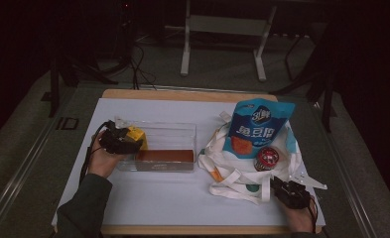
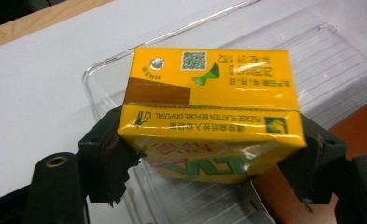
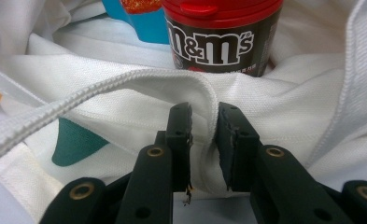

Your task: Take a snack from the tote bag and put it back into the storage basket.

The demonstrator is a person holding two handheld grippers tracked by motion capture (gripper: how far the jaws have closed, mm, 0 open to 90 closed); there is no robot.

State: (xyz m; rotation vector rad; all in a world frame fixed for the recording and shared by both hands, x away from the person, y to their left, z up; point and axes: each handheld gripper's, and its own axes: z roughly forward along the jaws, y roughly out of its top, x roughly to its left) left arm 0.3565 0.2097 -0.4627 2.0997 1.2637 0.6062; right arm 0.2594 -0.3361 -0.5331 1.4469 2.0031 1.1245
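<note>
My left gripper point(image 1: 128, 141) is shut on a yellow drink carton point(image 1: 136, 134), holding it over the left end of a clear plastic bin point(image 1: 182, 130). In the left gripper view the carton point(image 2: 209, 79) is pinched at both sides between the black jaws point(image 2: 214, 158), with the bin's ribbed floor point(image 2: 340, 56) below. My right gripper point(image 1: 277, 184) sits at the near edge of a white tote bag point(image 1: 232, 178). In the right gripper view its jaws point(image 3: 204, 123) are closed on a fold of the bag's white strap point(image 3: 125, 86).
A flat orange-brown box point(image 1: 165, 155) lies in the bin along its near wall. On the tote bag rest a blue snack bag point(image 1: 259, 124) and a red-lidded M&M's tub point(image 1: 267, 158), the tub point(image 3: 218, 42) just beyond my right jaws. The white tabletop point(image 1: 172, 193) stretches between my hands.
</note>
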